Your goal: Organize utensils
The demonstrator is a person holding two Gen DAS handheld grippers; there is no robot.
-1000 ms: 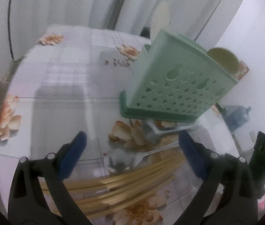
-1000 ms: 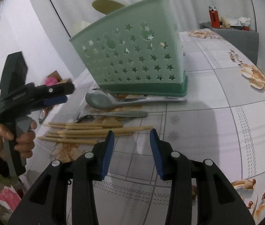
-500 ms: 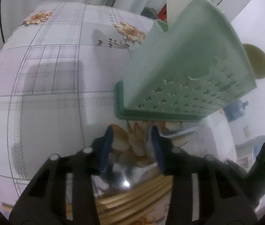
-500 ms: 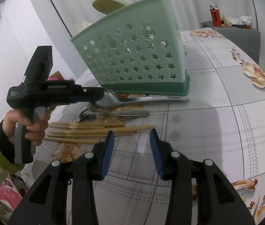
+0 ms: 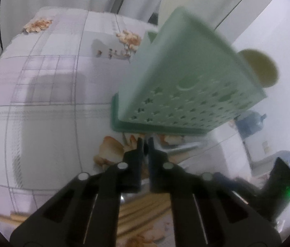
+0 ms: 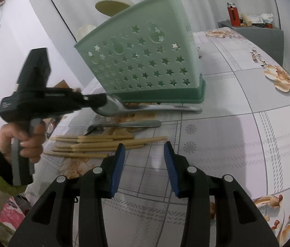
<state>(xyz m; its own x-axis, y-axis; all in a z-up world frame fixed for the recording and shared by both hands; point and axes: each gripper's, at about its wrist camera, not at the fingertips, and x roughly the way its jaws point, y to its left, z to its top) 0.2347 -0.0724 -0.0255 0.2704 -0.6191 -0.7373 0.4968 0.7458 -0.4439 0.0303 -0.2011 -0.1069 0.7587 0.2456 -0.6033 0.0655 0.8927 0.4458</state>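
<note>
Covering the table, a floral checked cloth; pale curtains behind. Left gripper pinched on the spoon before the green caddy. Right gripper gapes, empty, nearer.

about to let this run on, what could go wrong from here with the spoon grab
1. The left gripper is shut on the big spoon at its bowl end, so the long handle may swing or slip when lifted.
2. The spoon lies against the base of the green holder; a careless lift could nudge or tip it.
3. The small spoon and chopsticks lie close by and could get knocked.
</note>
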